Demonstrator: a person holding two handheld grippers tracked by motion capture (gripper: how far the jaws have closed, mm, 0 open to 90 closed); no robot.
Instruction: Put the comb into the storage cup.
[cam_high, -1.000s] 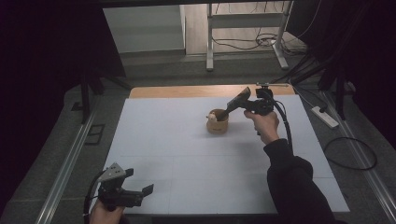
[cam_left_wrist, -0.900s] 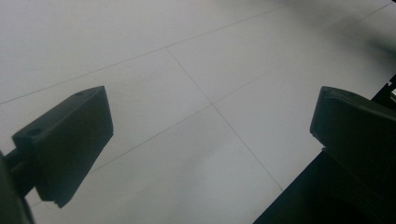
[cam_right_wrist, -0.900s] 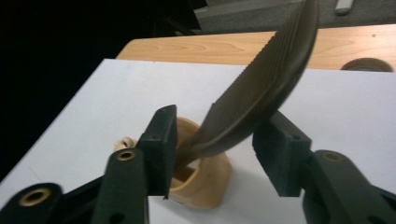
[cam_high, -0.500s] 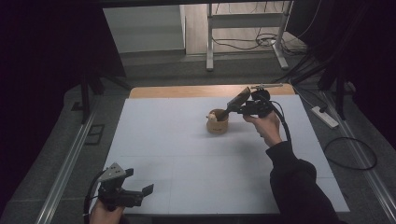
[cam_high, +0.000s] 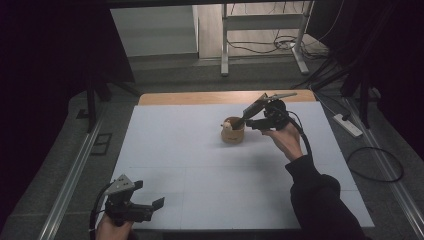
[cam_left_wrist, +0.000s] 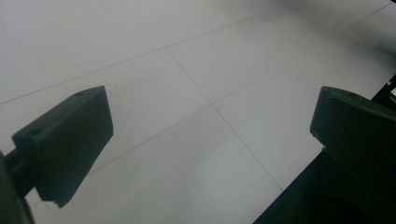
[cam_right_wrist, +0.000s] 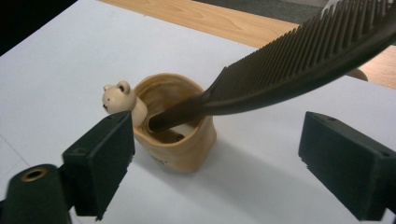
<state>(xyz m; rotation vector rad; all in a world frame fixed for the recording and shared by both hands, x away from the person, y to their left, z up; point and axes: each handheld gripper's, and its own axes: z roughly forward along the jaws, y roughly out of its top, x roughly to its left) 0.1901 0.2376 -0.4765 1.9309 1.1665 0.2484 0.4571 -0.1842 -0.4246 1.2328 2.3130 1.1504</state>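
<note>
On the white tabletop (cam_high: 200, 165) a comb (cam_right_wrist: 299, 65) leaned in the bear cup (cam_right_wrist: 175, 126); the right gripper (cam_right_wrist: 210, 158) had just spread its jaws, empty, and the left gripper (cam_left_wrist: 205, 149) was open too

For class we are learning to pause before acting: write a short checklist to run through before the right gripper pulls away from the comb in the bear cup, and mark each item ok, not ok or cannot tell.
1. Comb handle sits inside the bear cup: ok.
2. Right gripper jaws have just been opening and stand clear of the comb on both sides: ok.
3. Cup upright on the white table: ok.
4. Comb will stay put; it leans steeply over the rim: cannot tell.
5. Left gripper open, with nothing between its jaws, at the near table edge far from the cup: ok.
</note>
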